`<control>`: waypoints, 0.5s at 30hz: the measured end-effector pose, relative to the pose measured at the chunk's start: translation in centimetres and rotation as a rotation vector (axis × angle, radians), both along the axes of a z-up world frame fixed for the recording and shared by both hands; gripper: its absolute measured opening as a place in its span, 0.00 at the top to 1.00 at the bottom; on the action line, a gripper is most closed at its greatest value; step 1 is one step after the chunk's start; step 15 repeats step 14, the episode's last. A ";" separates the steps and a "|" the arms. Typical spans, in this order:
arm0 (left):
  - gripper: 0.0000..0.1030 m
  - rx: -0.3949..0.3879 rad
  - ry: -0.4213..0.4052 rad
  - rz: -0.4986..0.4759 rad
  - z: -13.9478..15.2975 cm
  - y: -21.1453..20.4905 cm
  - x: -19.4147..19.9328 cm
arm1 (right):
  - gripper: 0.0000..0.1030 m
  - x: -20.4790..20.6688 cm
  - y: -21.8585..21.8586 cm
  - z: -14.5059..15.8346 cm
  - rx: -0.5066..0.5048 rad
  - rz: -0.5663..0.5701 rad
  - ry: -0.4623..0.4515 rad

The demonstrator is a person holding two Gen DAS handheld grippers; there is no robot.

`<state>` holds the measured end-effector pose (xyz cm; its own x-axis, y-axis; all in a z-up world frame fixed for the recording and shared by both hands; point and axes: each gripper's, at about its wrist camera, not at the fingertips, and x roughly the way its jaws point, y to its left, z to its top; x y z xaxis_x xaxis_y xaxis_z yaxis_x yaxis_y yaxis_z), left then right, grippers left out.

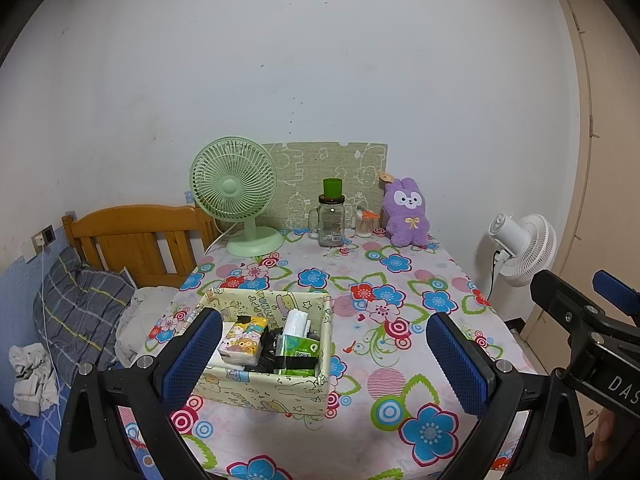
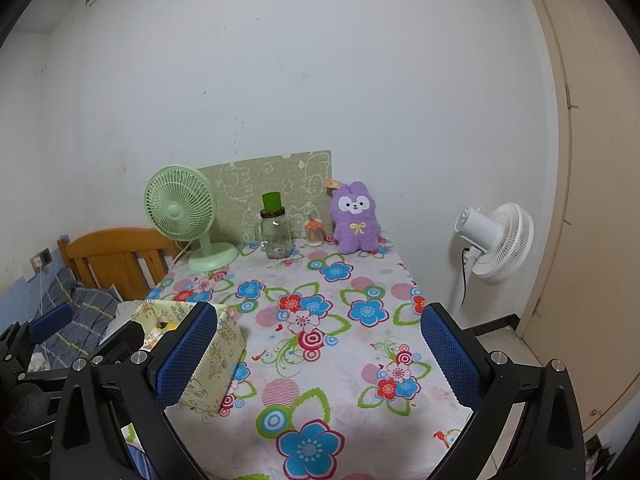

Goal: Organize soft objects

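Both tools are spread wide and grasp nothing: the left tool [image 1: 324, 348] hangs above the near part of the surface [image 1: 420, 280], the right tool [image 2: 318, 354] beside it over the surface's middle. Largest ahead is the surface itself, spread with a flowered cloth and set against the wall; a bed [image 1: 84, 304] with a wooden headboard lies to its left. On the floor to the right stands a white fan [image 1: 524, 248]. At the far left corner of the surface a green desk fan [image 1: 234, 192] stands upright. Close below the left tool sits a yellow fabric box [image 1: 276, 390], its left wall crossed by that tool's left finger in the left wrist view; it holds tissue packs [image 1: 244, 340] and dark items too small to identify. Well beyond both tools, against the wall at the far right of the surface, a purple plush rabbit [image 1: 406, 212] sits upright. Left of the rabbit are a small jar of cotton swabs [image 1: 366, 224] and a glass mug-jar [image 1: 332, 220] topped with a green cup.
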<state>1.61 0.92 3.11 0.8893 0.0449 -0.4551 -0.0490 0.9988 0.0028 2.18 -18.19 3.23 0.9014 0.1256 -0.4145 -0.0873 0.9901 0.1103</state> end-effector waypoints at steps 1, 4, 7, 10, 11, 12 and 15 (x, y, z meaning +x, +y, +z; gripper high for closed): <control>0.00 -0.001 0.000 0.002 0.0 0.0 0.0 | 0.00 0.0 0.0 0.0 0.000 0.000 0.001; 0.00 -0.003 0.000 0.005 -0.1 0.1 0.0 | 0.00 0.0 0.0 0.0 0.001 0.000 0.000; 0.00 -0.004 0.001 0.007 -0.1 0.3 0.1 | 0.00 0.0 0.1 0.0 -0.001 0.000 0.001; 0.00 -0.004 0.001 0.007 -0.1 0.3 0.1 | 0.00 0.0 0.1 0.0 0.000 0.000 0.002; 0.00 -0.004 0.002 0.007 -0.1 0.3 0.1 | 0.00 0.1 0.1 0.0 -0.001 0.000 0.001; 0.00 -0.005 0.003 0.009 -0.2 0.3 0.1 | 0.00 0.1 0.1 0.0 -0.001 0.000 0.001; 0.00 -0.006 0.002 0.012 -0.2 0.4 0.1 | 0.00 0.1 0.0 0.0 0.000 0.001 0.001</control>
